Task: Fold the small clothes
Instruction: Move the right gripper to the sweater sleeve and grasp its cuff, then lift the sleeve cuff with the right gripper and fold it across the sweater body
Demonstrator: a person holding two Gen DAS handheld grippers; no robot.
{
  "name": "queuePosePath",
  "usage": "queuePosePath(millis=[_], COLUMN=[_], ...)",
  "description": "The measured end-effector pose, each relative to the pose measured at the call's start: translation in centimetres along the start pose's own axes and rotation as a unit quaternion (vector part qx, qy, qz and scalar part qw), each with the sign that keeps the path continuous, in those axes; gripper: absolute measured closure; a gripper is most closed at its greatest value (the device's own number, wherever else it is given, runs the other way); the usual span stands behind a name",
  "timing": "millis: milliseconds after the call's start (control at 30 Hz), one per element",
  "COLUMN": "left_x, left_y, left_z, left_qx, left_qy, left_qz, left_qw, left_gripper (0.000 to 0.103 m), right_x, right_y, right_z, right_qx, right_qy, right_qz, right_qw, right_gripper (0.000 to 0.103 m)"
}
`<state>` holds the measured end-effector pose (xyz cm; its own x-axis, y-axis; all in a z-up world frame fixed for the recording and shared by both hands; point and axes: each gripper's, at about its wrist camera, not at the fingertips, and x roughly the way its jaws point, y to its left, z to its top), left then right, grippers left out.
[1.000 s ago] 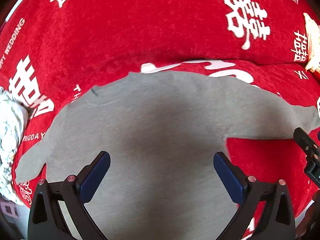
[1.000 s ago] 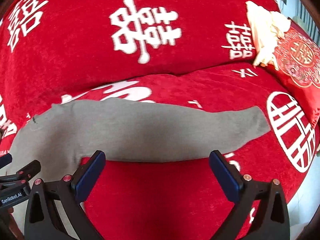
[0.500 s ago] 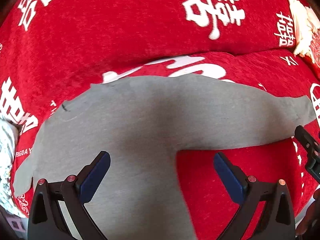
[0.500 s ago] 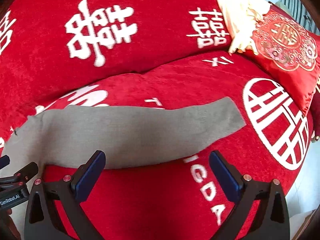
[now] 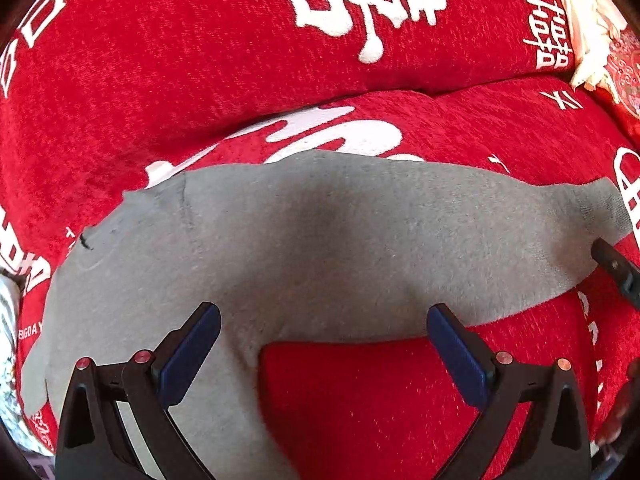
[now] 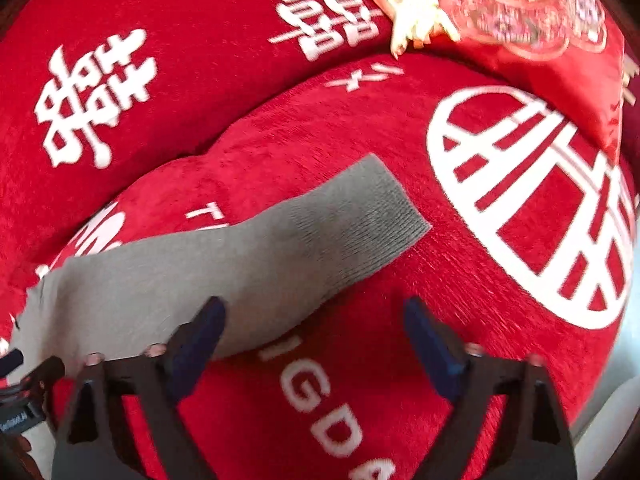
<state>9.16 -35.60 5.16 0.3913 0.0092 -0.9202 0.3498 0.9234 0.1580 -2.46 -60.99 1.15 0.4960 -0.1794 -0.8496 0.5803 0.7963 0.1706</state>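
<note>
A small grey long-sleeved top (image 5: 304, 248) lies flat on a red sofa seat. My left gripper (image 5: 320, 332) hangs open above the armpit where the right sleeve leaves the body, with nothing between its blue pads. In the right wrist view that sleeve (image 6: 248, 264) runs up to its ribbed cuff (image 6: 360, 216). My right gripper (image 6: 312, 328) hovers over the sleeve's lower edge near the cuff. Its jaws are closing and still stand wide, with the left finger (image 6: 196, 344) over the grey cloth and the right finger over red fabric. Nothing is pinched.
The sofa cover (image 5: 360, 400) is red with white characters and lettering. A red embroidered cushion (image 6: 532, 32) with a cream tassel sits at the far right. A pale patterned cloth (image 5: 8, 320) lies at the left edge. The right gripper's tip (image 5: 616, 272) shows beside the cuff.
Both grippers have slid right along the top and sunk lower: the left from the body to the armpit, the right from mid-sleeve to near the cuff. The right jaws have narrowed a little.
</note>
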Motion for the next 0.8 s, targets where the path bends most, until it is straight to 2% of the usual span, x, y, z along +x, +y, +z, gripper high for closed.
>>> queuePosePath(millis=[67, 167, 233, 267, 300, 367, 433, 500, 567, 667, 800], left_x=[0.3, 0.8, 1.1, 1.2, 1.3, 1.6, 2.1, 3.3, 3.8, 2.9, 0.8], left_y=[0.1, 0.9, 1.8, 2.6, 3.2, 5.2, 6.6, 7.8, 8.5, 9.0, 10.6], left_z=[0.0, 0.1, 0.3, 0.5, 0.5, 0.7, 0.7, 0.3, -0.1, -0.4, -1.5], left_qx=[0.000, -0.009, -0.018, -0.028, -0.035, -0.059, -0.078, -0.093, -0.098, -0.096, -0.090], left_qy=[-0.002, -0.001, 0.000, 0.000, 0.000, 0.002, 0.008, 0.030, 0.035, 0.032, 0.011], left_qz=[-0.003, -0.011, -0.012, -0.011, -0.012, -0.016, -0.010, -0.004, -0.021, -0.025, -0.031], left_qw=[1.0000, 0.9999, 0.9998, 0.9995, 0.9993, 0.9981, 0.9968, 0.9952, 0.9943, 0.9945, 0.9954], left_gripper=[0.000, 0.000, 0.000, 0.000, 0.000, 0.000, 0.000, 0.000, 0.000, 0.000, 0.000], right_x=[0.2, 1.3, 2.2, 2.8, 3.3, 3.0, 1.8, 0.2, -0.7, -1.6, -3.5], right_y=[-0.2, 0.4, 0.6, 0.6, 0.3, -0.9, -2.0, -3.0, -2.6, -0.9, 0.2], right_z=[0.5, 1.9, 2.7, 3.0, 3.2, 3.6, 3.6, 3.3, 3.1, 3.0, 3.1], right_qx=[-0.001, -0.006, -0.013, -0.016, -0.012, 0.016, 0.047, 0.074, 0.071, 0.043, 0.045], right_qy=[-0.032, -0.046, -0.053, -0.047, -0.035, -0.039, -0.060, -0.084, -0.095, -0.096, -0.097], right_qz=[0.004, 0.005, 0.013, 0.012, 0.023, 0.067, 0.083, 0.097, 0.088, 0.064, 0.089], right_qw=[0.999, 0.999, 0.998, 0.999, 0.999, 0.997, 0.994, 0.989, 0.989, 0.992, 0.990], right_gripper=[0.022, 0.025, 0.054, 0.092, 0.092, 0.092, 0.092, 0.092, 0.092, 0.092, 0.092])
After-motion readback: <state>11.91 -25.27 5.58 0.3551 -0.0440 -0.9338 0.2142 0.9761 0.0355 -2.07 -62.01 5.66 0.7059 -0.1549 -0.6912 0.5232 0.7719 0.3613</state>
